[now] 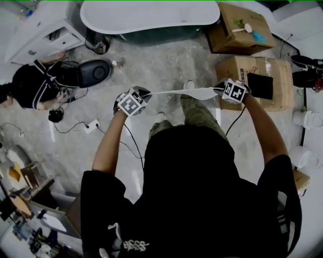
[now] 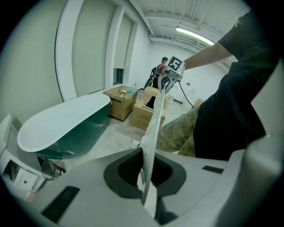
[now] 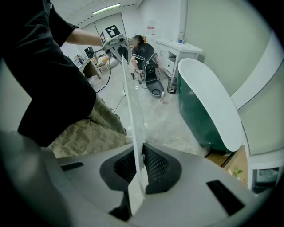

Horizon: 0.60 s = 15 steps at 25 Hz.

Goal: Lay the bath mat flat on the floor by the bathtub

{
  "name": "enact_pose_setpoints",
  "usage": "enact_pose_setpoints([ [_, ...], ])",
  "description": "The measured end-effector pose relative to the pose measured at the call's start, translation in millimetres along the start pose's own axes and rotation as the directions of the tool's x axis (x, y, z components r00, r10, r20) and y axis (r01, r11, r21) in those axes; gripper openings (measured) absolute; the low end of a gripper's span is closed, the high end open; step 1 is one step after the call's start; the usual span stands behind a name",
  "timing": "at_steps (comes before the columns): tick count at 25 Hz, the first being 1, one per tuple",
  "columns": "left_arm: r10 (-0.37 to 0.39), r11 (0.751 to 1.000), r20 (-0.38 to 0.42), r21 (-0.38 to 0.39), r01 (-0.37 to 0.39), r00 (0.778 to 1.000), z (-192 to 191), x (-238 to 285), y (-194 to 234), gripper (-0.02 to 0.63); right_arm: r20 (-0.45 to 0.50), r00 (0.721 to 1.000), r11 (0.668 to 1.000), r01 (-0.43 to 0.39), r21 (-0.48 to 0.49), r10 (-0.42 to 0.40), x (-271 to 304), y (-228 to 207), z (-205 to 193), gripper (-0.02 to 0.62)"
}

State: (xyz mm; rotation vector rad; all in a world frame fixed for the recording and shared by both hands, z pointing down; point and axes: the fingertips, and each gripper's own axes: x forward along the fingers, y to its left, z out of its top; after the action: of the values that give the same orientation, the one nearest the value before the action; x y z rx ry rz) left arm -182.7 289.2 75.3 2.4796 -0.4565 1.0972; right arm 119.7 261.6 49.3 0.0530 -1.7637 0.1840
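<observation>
Two grippers, one mat: the left gripper [image 1: 144, 94] and the right gripper [image 1: 220, 88] are each pinched tight on an end of the white bath mat [image 1: 187, 92], jaws nearly together with only the thin sheet between them. The mat is stretched between the two and held up in the air in front of the person's camo trousers [image 1: 197, 112], so from the head view it's just a thin pale strip seen edge-on. It isn't down on the floor [image 1: 151, 60]. The bathtub [image 1: 146, 15], white inside and dark green outside, sits across the top of the head view, well apart from the mat with bare marbled floor between. Two cardboard boxes [image 1: 250, 75] stand off to the right near the tub's end, and a person in black [image 1: 30, 85] is sitting on the floor over on the left.
</observation>
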Motion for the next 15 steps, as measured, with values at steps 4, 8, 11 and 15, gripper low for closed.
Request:
enact_pose_setpoints([
  [4, 0.015, 0.999, -0.007, -0.031, -0.015, 1.000, 12.7, 8.7, 11.5, 0.025, 0.028, 1.000, 1.000, -0.005, -0.005, 0.005, 2.5, -37.4, -3.5, 0.028],
  [8, 0.026, 0.998, -0.032, -0.052, -0.027, 0.999, 29.2, 25.9, 29.9, 0.026, 0.058, 0.998, 1.000, -0.020, -0.022, 0.021, 10.0, -79.5, -11.4, 0.028],
  [11, 0.036, 0.994, -0.040, -0.104, -0.040, 0.999, 55.4, 42.9, 57.2, 0.026, 0.082, 0.996, 1.000, -0.022, -0.021, 0.023, 10.8, -121.2, -20.4, 0.028],
  [15, 0.037, 0.983, -0.030, -0.181, -0.042, 0.999, 87.4, 70.7, 77.1, 0.025, 0.096, 0.994, 0.999, -0.040, -0.024, 0.042, 5.6, -161.0, -45.0, 0.028],
])
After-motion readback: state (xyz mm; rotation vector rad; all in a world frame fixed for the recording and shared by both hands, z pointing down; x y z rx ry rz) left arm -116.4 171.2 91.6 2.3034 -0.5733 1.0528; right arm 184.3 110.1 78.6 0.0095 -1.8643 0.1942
